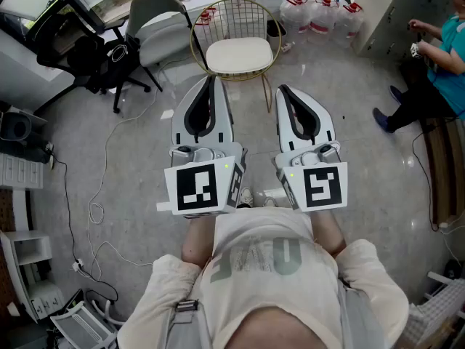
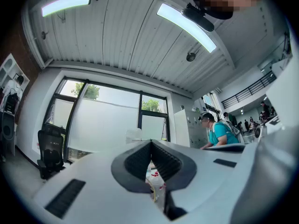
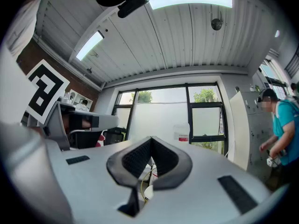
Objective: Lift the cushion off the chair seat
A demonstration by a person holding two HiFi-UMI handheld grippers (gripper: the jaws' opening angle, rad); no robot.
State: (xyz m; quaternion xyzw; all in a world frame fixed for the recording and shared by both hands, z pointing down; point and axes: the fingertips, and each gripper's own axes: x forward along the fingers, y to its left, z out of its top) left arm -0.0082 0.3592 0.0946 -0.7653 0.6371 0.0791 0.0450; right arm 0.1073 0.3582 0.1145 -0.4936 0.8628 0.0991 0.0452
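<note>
Head view: padded white cushion [image 1: 238, 55] seen on round gold-wire chair [image 1: 218, 13].
Left gripper [image 1: 212, 80]: pressed together, empty.
Right gripper [image 1: 281, 89]: pressed together, empty.

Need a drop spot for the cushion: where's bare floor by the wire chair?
Free: floor right of the wire chair, up to the person; also ahead of the left gripper and right gripper. Crowded: grey chair, cable left; water jugs behind.

- cushion [image 1: 238, 55]: plain off-white
- chair [image 1: 234, 11]: gold wire frame
- left tool [image 1: 212, 79], right tool [image 1: 282, 89]: white shells, black ribbed pads, black-and-white square markers
- floor [image 1: 363, 166]: mottled grey
- office chair [image 1: 86, 62], far left: black
- shirt [image 1: 450, 46], far right: teal
</note>
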